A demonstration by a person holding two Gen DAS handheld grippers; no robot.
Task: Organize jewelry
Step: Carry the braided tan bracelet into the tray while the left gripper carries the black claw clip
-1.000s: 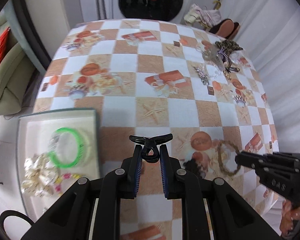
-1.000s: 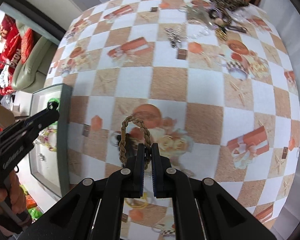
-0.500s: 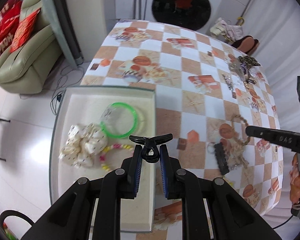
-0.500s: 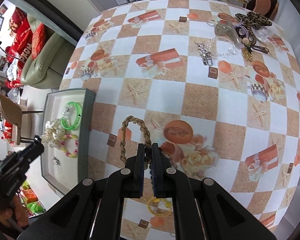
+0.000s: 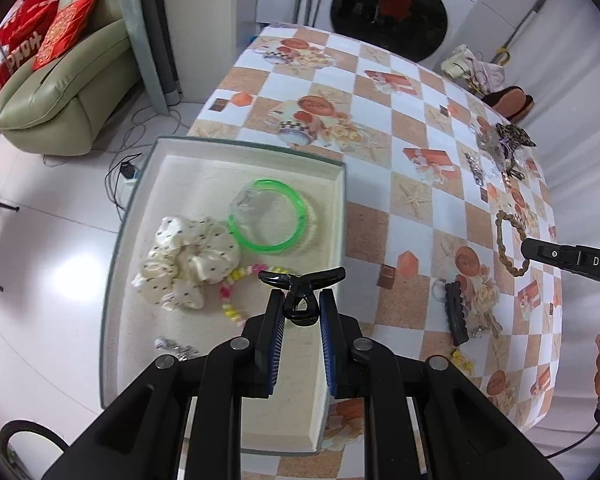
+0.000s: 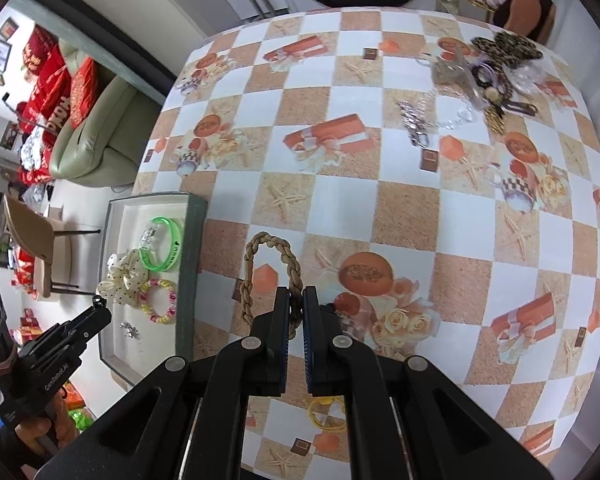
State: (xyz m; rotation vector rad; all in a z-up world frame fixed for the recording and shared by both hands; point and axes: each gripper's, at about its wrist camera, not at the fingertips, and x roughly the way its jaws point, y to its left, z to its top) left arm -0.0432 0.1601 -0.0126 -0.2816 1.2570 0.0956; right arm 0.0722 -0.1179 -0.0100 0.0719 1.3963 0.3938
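Right now the left gripper [image 5: 300,312] is pinching a small black hair clip [image 5: 301,288] between its blue-padded fingers [image 5: 275,320], narrowed onto the clip's looped middle while the clip's two curved wings are spreading out just past the fingertips. It is hanging over the tray [image 5: 236,148], above the tray's near right part, toward the 6 o'clock side of that view. Inside the tray, a green bangle [image 5: 274,216] is lying at about 12 o'clock from the clip, a cream dotted scrunchie [image 5: 186,260] is sitting at about 9 o'clock and touching the bangle's edge, and a pink-and-yellow bead bracelet [image 5: 236,292] is lying just beside the scrunchie, close under the clip. A small silvery piece [image 5: 172,346] is resting near the tray's left side at about 8 o'clock.

Meanwhile the right gripper [image 6: 296,308] is clamping a braided tan rope bracelet [image 6: 270,268], its fingers drawn almost together on the loop's right strand; the rest of the loop is reaching away toward 12 o'clock over the checkered tablecloth [image 6: 404,216]. From this view the tray [image 6: 188,264] is sitting at 9 o'clock of the bracelet, just beside it at the table's left edge. A pile of other jewelry [image 6: 488,72] is lying far off at 1 o'clock, well apart from both grippers. A black claw clip [image 5: 456,312] is lying on the cloth at 3 o'clock of the left gripper.
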